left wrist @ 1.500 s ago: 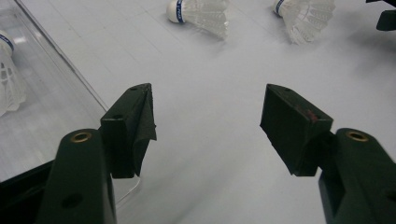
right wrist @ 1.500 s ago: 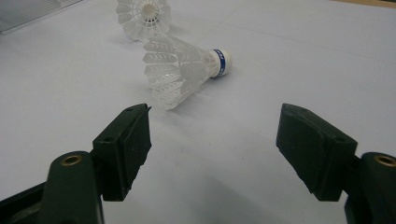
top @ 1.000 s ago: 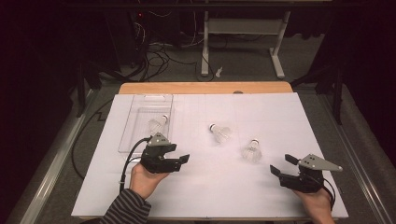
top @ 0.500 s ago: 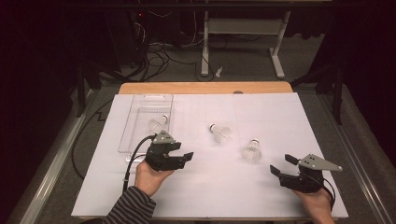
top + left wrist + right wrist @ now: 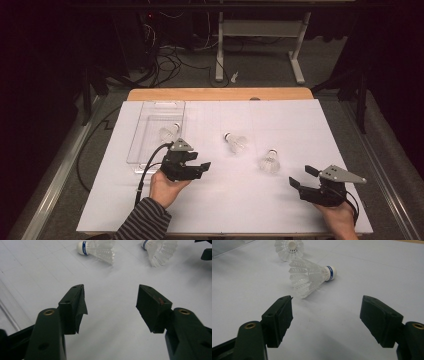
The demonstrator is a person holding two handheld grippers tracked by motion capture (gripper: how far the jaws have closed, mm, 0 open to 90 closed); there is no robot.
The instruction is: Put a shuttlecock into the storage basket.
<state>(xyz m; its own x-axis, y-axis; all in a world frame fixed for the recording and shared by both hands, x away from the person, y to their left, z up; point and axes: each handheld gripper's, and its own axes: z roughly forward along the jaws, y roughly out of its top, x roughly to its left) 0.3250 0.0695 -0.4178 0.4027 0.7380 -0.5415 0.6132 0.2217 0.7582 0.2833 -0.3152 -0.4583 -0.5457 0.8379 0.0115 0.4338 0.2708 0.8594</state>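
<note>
Three white shuttlecocks with blue-banded corks are out. One lies in a clear tray (image 5: 150,120) at the back left (image 5: 169,132). A second rests mid-table (image 5: 236,142) (image 5: 98,248) (image 5: 289,248), and a third sits to its right (image 5: 270,161) (image 5: 160,250) (image 5: 309,277). My left gripper (image 5: 202,168) (image 5: 111,290) hovers beside the tray's near corner, pointing right toward the two loose ones. Its jaws have just been closing slightly but stand open with nothing between them. My right gripper (image 5: 301,176) (image 5: 327,302) is open and empty, a short way in front of the third shuttlecock.
White paper (image 5: 300,125) covers the table, with a wooden edge (image 5: 220,94) at the back. Cables and a desk frame (image 5: 260,30) stand on the dark floor beyond. The right gripper's black jaws (image 5: 206,251) show at the top right of the left gripper view.
My left gripper has shifted a little to the right, toward the loose shuttlecocks. The right gripper and all three shuttlecocks have stayed put.
</note>
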